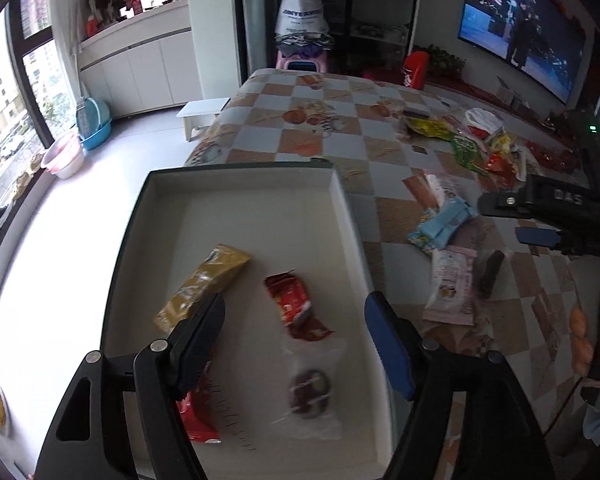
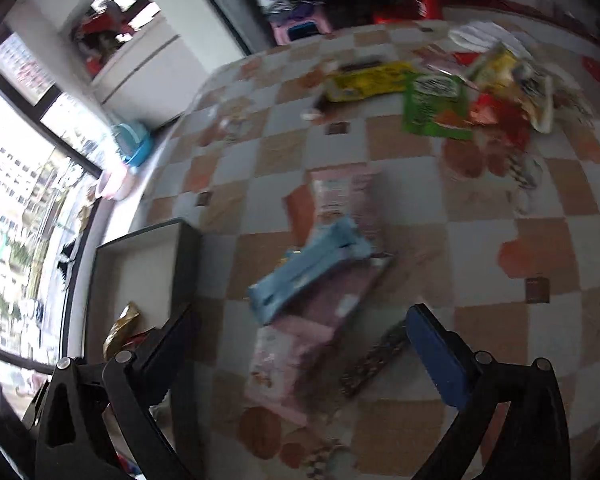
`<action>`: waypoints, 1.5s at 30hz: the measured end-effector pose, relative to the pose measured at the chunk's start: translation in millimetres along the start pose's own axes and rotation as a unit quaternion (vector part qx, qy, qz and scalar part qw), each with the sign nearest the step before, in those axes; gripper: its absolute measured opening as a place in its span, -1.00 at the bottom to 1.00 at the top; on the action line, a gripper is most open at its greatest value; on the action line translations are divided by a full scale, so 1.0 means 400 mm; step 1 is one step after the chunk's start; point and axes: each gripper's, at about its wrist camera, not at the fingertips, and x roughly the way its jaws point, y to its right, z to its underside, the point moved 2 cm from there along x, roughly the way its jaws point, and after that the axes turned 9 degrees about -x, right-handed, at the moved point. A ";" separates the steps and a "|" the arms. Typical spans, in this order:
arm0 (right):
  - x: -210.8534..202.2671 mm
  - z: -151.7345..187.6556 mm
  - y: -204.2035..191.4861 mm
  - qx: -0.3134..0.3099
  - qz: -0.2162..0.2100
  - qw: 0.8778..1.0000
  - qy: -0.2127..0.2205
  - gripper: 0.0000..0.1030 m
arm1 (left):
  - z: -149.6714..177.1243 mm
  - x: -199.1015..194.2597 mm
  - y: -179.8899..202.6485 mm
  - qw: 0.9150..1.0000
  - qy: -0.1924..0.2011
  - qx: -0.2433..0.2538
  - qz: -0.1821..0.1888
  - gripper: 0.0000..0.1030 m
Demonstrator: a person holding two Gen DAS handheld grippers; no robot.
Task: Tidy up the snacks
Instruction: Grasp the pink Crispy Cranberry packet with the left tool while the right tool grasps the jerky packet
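Observation:
My left gripper hangs open over a shallow white box with a dark rim, holding nothing. In the box lie a gold packet, a red packet, a clear-wrapped dark round sweet and a second red packet. My right gripper is wide open above a blue packet, a pink packet and a dark bar on the checked tablecloth, touching none. The left wrist view shows it at the right, near the blue packet. The right wrist view is blurred.
A pile of yellow, green and red snack bags lies at the table's far side. The box sits at the table's left edge, with floor beyond. A white stool and basins stand on the floor. A hand shows at right.

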 end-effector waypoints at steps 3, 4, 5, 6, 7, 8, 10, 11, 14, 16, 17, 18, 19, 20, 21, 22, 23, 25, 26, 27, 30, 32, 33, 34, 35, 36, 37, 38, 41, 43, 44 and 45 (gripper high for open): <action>0.038 -0.018 0.018 -0.003 0.044 0.999 -0.002 1.00 | 0.006 0.005 0.054 1.000 -0.005 0.019 0.002 0.49; 0.050 -0.030 0.012 -0.009 0.052 0.999 -0.001 1.00 | 0.011 0.008 0.067 1.000 -0.007 0.024 0.001 0.49; 0.068 -0.041 0.000 -0.013 0.054 0.998 0.001 1.00 | 0.015 0.012 0.073 1.000 -0.010 0.026 -0.001 0.49; 0.091 -0.053 -0.015 -0.020 0.056 0.998 0.002 1.00 | 0.019 0.020 0.081 0.999 -0.016 0.027 -0.004 0.49; 0.104 -0.057 -0.018 -0.029 0.061 0.998 -0.001 1.00 | 0.022 0.024 0.084 0.999 -0.020 0.028 -0.005 0.49; 0.124 -0.058 -0.030 -0.043 0.071 0.996 -0.009 1.00 | 0.025 0.032 0.089 0.999 -0.027 0.028 -0.005 0.49; 0.156 -0.042 -0.038 -0.077 0.099 0.992 -0.030 1.00 | 0.028 0.041 0.097 0.999 -0.037 0.031 -0.004 0.49; 0.150 -0.032 -0.037 -0.093 0.109 0.989 -0.027 1.00 | 0.028 0.043 0.106 0.999 -0.039 0.036 -0.002 0.49; 0.110 0.005 0.027 -0.096 0.107 0.989 -0.029 1.00 | 0.024 0.049 0.144 0.998 -0.043 0.052 0.012 0.51; 0.081 0.027 0.088 -0.085 0.108 0.990 -0.034 1.00 | 0.022 0.059 0.180 0.996 -0.049 0.064 0.025 0.54; 0.060 0.040 0.111 -0.083 0.098 0.991 -0.034 1.00 | 0.022 0.072 0.206 0.995 -0.058 0.072 0.035 0.54; 0.038 0.046 0.133 -0.078 0.085 0.993 -0.028 1.00 | 0.024 0.079 0.224 0.994 -0.063 0.079 0.042 0.54; 0.008 0.052 0.156 -0.069 0.072 0.995 -0.016 1.00 | 0.026 0.091 0.245 0.993 -0.069 0.089 0.046 0.54; -0.024 0.058 0.177 -0.061 0.063 0.996 -0.005 1.00 | 0.030 0.104 0.267 0.991 -0.077 0.102 0.046 0.54; -0.049 0.063 0.191 -0.057 0.057 0.997 0.001 1.00 | 0.035 0.117 0.288 0.989 -0.083 0.117 0.047 0.54; -0.070 0.067 0.203 -0.052 0.049 0.997 0.005 1.00 | 0.039 0.129 0.305 0.986 -0.088 0.131 0.046 0.54; -0.084 0.073 0.217 -0.044 0.040 0.998 0.000 1.00 | 0.042 0.139 0.319 0.984 -0.092 0.143 0.044 0.54; -0.094 0.089 0.236 -0.026 0.026 0.999 -0.018 1.00 | 0.051 0.164 0.340 0.980 -0.102 0.167 0.035 0.54; -0.092 0.098 0.239 -0.019 0.023 0.999 -0.025 1.00 | 0.053 0.180 0.347 0.979 -0.107 0.173 0.028 0.54; -0.089 0.108 0.238 -0.015 0.023 0.999 -0.031 1.00 | 0.055 0.197 0.352 0.977 -0.116 0.176 0.024 0.54; -0.059 0.129 0.210 -0.020 0.043 0.998 -0.047 1.00 | 0.058 0.231 0.357 0.976 -0.136 0.167 0.018 0.54; -0.028 0.135 0.176 -0.030 0.058 0.996 -0.055 1.00 | 0.054 0.235 0.359 0.978 -0.135 0.154 0.030 0.54; -0.015 0.135 0.161 -0.042 0.075 0.995 -0.053 1.00 | 0.055 0.238 0.360 0.979 -0.139 0.148 0.029 0.54; -0.002 0.137 0.136 -0.066 0.095 0.992 -0.053 1.00 | 0.056 0.239 0.358 0.979 -0.143 0.139 0.033 0.53; 0.009 0.139 0.123 -0.083 0.108 0.989 -0.056 1.00 | 0.057 0.240 0.357 0.979 -0.149 0.131 0.041 0.52; 0.008 0.143 0.120 -0.089 0.110 0.989 -0.053 1.00 | 0.065 0.236 0.358 0.979 -0.149 0.132 0.042 0.51; 0.004 0.150 0.124 -0.094 0.109 0.988 -0.057 1.00 | 0.074 0.229 0.361 0.979 -0.146 0.135 0.046 0.49; 0.000 0.158 0.133 -0.106 0.116 0.986 -0.062 1.00 | 0.083 0.222 0.364 0.978 -0.147 0.136 0.049 0.49; -0.027 0.181 0.189 -0.134 0.123 0.981 -0.061 1.00 | 0.111 0.199 0.382 0.977 -0.138 0.153 0.047 0.40; -0.061 0.187 0.248 -0.112 0.099 0.987 -0.055 1.00 | 0.107 0.194 0.384 0.979 -0.136 0.145 0.048 0.40; -0.073 0.188 0.273 -0.095 0.092 0.990 -0.056 1.00 | 0.099 0.188 0.381 0.981 -0.127 0.137 0.044 0.40; -0.084 0.188 0.294 -0.078 0.080 0.992 -0.056 1.00 | 0.092 0.189 0.377 0.983 -0.121 0.131 0.039 0.40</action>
